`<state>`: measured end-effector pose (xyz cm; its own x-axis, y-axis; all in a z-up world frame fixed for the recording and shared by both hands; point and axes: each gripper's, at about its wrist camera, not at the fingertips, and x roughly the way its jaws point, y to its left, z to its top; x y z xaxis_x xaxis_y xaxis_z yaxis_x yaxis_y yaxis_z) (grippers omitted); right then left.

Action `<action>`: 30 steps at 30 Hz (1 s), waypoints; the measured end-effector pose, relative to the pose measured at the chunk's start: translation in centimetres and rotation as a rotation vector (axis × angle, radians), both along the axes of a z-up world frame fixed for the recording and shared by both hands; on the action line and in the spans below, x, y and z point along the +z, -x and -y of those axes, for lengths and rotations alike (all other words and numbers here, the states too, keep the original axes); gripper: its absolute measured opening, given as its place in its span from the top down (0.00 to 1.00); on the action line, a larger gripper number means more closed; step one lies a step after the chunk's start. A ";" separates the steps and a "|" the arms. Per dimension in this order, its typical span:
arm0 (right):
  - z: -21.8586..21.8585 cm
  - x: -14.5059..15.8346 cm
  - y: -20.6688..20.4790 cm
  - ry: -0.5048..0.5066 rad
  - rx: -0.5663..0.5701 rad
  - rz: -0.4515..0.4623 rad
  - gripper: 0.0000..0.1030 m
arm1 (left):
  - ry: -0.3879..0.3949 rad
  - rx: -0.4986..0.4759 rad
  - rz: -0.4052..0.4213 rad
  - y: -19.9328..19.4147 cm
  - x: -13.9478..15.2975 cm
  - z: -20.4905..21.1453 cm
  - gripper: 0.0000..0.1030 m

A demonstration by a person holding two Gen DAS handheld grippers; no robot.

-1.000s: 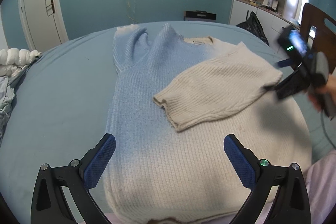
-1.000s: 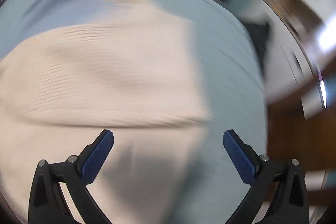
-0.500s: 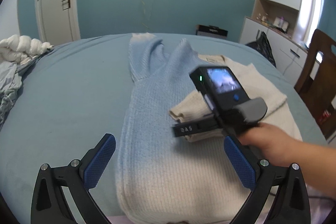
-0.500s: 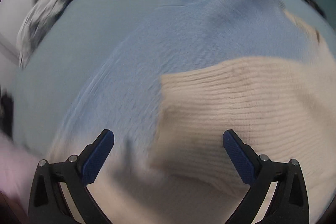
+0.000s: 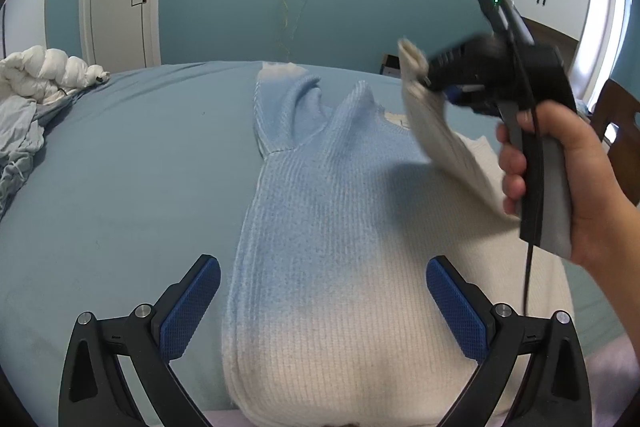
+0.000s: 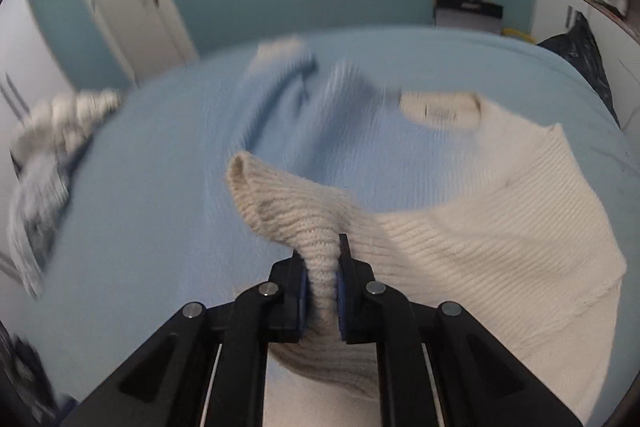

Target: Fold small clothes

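Blue bed (image 5: 120, 167) | sweater (image 5: 320, 227) lies flat ahead of wide, empty left gripper (image 5: 323, 311) | right gripper (image 6: 321, 281) clamps raised cream sleeve (image 6: 288, 203) | risk: thin pinch may slip, dropping sleeve.

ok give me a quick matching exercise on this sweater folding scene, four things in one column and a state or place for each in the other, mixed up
Things:
1. left gripper
2. right gripper
3. cream sleeve
4. white quilt

States or places:
A. bunched at the far left edge of the bed
B. shut on knit cloth
C. open, nothing between its pads
D. lifted off the sweater

Pairs: 1-C, 2-B, 3-D, 4-A
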<state>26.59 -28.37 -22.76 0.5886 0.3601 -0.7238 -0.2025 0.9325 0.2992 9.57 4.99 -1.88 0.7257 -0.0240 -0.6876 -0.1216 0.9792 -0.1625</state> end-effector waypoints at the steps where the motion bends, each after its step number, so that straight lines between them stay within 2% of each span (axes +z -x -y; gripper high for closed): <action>1: -1.0 0.1 0.7 -0.047 0.011 0.016 0.92 | 0.003 0.000 -0.005 -0.1 -0.1 0.0 0.00; 2: -1.0 -0.2 1.0 -0.100 0.050 0.020 0.88 | 0.005 0.001 -0.009 -0.2 -0.2 -0.1 0.00; 3: -1.7 -1.4 0.3 -0.115 0.101 -0.017 0.87 | 0.006 0.003 -0.013 -0.2 -0.3 -0.1 0.00; 4: -4.7 -2.4 0.0 -0.117 0.148 -0.063 0.80 | 0.005 0.004 -0.015 -0.2 -0.3 -0.1 0.00; 5: -7.4 -4.3 -1.2 -0.121 0.218 -0.146 0.68 | 0.005 0.005 -0.016 -0.3 -0.3 -0.1 0.00; 6: -9.1 -6.1 -2.7 -0.141 0.305 -0.266 0.59 | 0.008 0.006 -0.017 -0.5 -0.3 -0.3 0.00; 7: -9.8 -8.7 -2.7 -0.190 0.405 -0.426 0.48 | 0.013 0.005 -0.018 -0.7 -0.2 -0.4 0.00; 9: -9.9 -9.8 -0.1 -0.212 0.476 -0.578 0.48 | 0.026 0.001 -0.022 -1.0 -0.2 -0.5 0.00; 10: -8.8 -9.5 0.2 -0.178 0.466 -0.548 0.48 | 0.029 0.000 -0.023 -1.1 -0.2 -0.6 0.00; 13: -4.6 -5.1 -4.6 -0.091 0.366 -0.377 0.45 | 0.024 -0.010 -0.024 -1.2 -0.2 -0.5 0.00; 14: -2.3 -3.5 -6.1 -0.059 0.304 -0.328 0.36 | 0.020 -0.014 -0.024 -1.2 -0.2 -0.3 0.00; 16: 0.6 -3.7 -10.1 0.049 0.133 -0.243 0.22 | 0.014 -0.019 -0.024 -1.2 -0.3 -0.1 0.00; 17: 2.6 -3.5 -11.8 0.108 0.059 -0.223 0.20 | 0.012 -0.019 -0.025 -1.2 -0.3 -0.1 0.00; 18: 5.7 -4.0 -13.5 0.170 -0.020 -0.221 0.20 | 0.012 -0.020 -0.028 -1.2 -0.4 -0.2 0.00; 20: 9.1 -5.1 -15.4 0.216 -0.099 -0.235 0.20 | 0.013 -0.020 -0.037 -1.4 -0.7 -0.1 0.00; 22: 13.2 -8.1 -17.2 0.283 -0.168 -0.306 0.20 | 0.013 -0.020 -0.045 -1.4 -1.0 -0.1 0.00; 23: 15.2 -10.2 -18.0 0.311 -0.166 -0.365 0.20 | 0.013 -0.019 -0.048 -1.5 -1.1 0.0 0.00; 24: 14.5 -11.2 -18.4 0.296 -0.139 -0.376 0.20 | 0.010 -0.019 -0.055 -1.5 -1.2 0.0 0.00; 26: 16.4 -10.7 -18.5 0.254 -0.117 -0.288 0.18 | 0.007 -0.019 -0.065 -1.5 -1.5 0.0 0.00; 27: 18.2 -10.1 -18.7 0.273 -0.156 -0.260 0.18 | 0.008 -0.020 -0.072 -1.5 -1.6 0.1 0.00; 28: 19.9 -9.6 -18.9 0.241 -0.177 -0.249 0.18 | 0.012 -0.022 -0.075 -1.6 -1.7 0.1 0.00; 29: 20.4 -8.8 -19.1 0.178 -0.203 -0.229 0.18 | 0.015 -0.024 -0.075 -1.5 -1.7 0.1 0.00; 30: 23.0 -7.9 -19.1 0.125 -0.253 -0.195 0.18 | 0.016 -0.026 -0.073 -1.6 -1.7 0.2 0.00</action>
<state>45.70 -51.35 -30.68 0.4939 0.1223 -0.8609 0.0894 0.9777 0.1902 11.13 4.79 -3.62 0.6726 -0.0540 -0.7381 -0.1081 0.9795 -0.1702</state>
